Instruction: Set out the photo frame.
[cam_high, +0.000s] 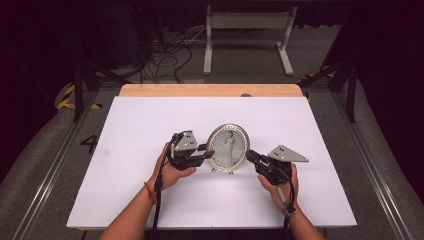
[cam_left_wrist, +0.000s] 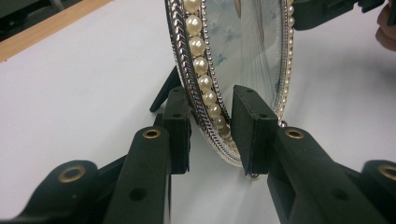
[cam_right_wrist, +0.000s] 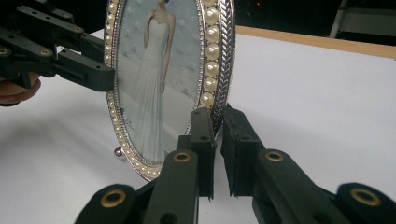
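Near the middle of the white table top (cam_high: 150, 125), an oval silver picture frame edged with pearl beads (cam_high: 228, 148) stands upright, showing a figure in a long white dress. On one side, the left gripper (cam_left_wrist: 211, 128) straddles its beaded rim, jaws not quite pressed against it. At the opposite edge, the right gripper (cam_right_wrist: 218, 140) is clamped on the rim.

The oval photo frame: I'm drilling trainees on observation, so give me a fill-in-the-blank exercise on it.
1. The photo frame stands on a ____ table.
2. Its rim is lined with ____.
3. The right gripper is shut on the frame's ____.
4. The picture shows a person in a long ____.

Missing words: white; pearls; rim; dress
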